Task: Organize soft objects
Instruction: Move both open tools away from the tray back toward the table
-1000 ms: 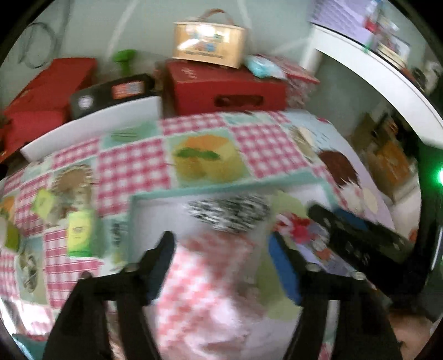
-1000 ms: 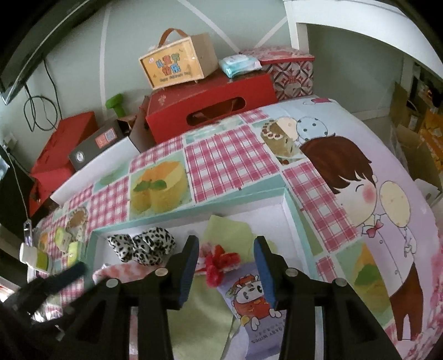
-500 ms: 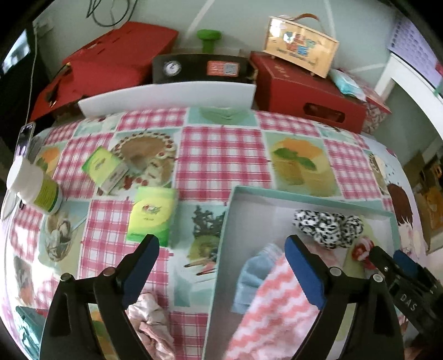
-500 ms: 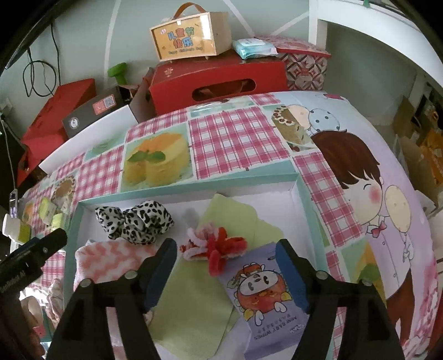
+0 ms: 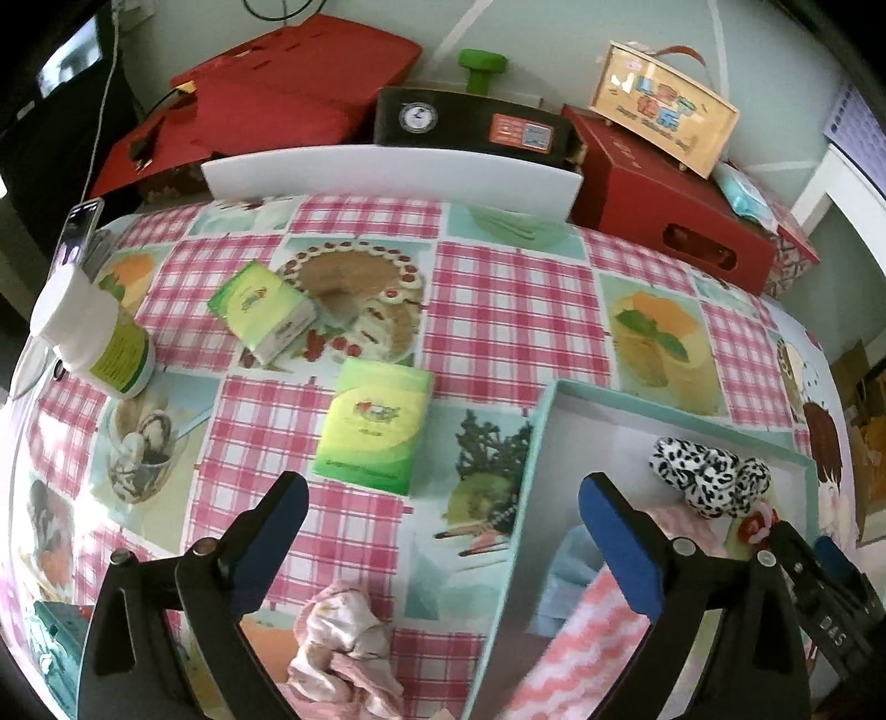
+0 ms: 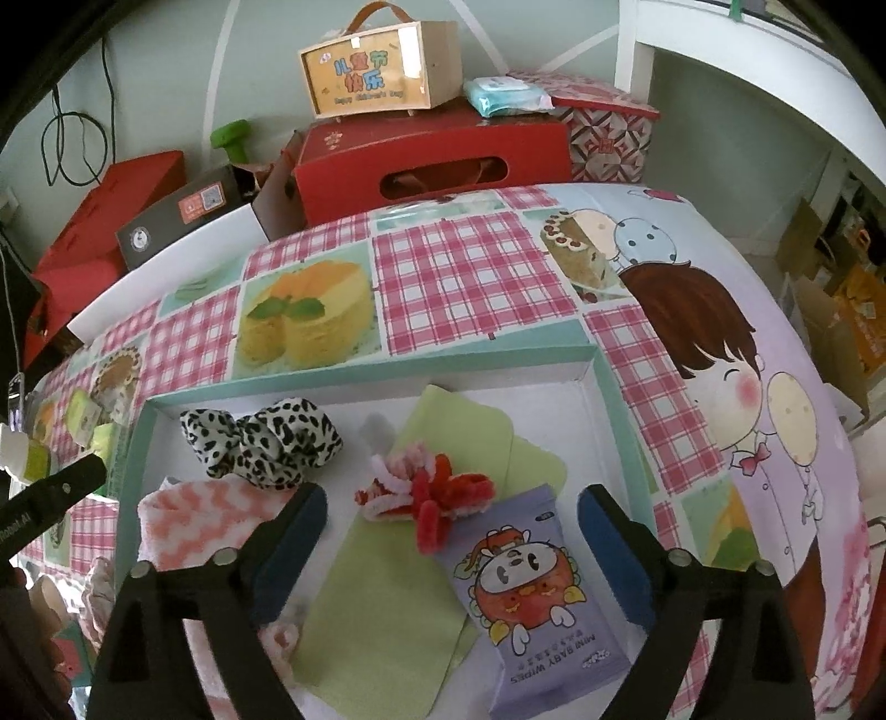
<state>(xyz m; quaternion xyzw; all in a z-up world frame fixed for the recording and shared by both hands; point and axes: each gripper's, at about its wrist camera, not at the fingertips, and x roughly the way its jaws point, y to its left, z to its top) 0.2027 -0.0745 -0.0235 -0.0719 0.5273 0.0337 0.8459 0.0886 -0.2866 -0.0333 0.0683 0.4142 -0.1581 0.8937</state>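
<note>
The shallow teal-rimmed box (image 6: 614, 410) holds a leopard-print scrunchie (image 6: 266, 437), a red and white fuzzy flower (image 6: 426, 487), green cloths (image 6: 387, 609), a purple baby-wipes pack (image 6: 531, 587) and a pink zigzag cloth (image 6: 188, 526). My right gripper (image 6: 451, 507) hovers over the flower, its jaws opening wide and touching nothing. My left gripper (image 5: 443, 498) straddles the box's left rim (image 5: 531, 471), jaws opening and empty. A crumpled pink cloth (image 5: 343, 659) lies on the tablecloth just below it. A green tissue pack (image 5: 374, 426) lies ahead.
A second green pack (image 5: 260, 315) and a white bottle (image 5: 91, 338) sit at the table's left. Red boxes (image 6: 432, 160), a black case (image 5: 476, 122) and a wooden gift box (image 6: 376, 66) line the far edge. A white shelf (image 6: 747, 50) stands at the right.
My left gripper swung left from over the box to its left rim, opening wider; the pink zigzag cloth now lies in the box. My right jaws spread apart around the fuzzy flower.
</note>
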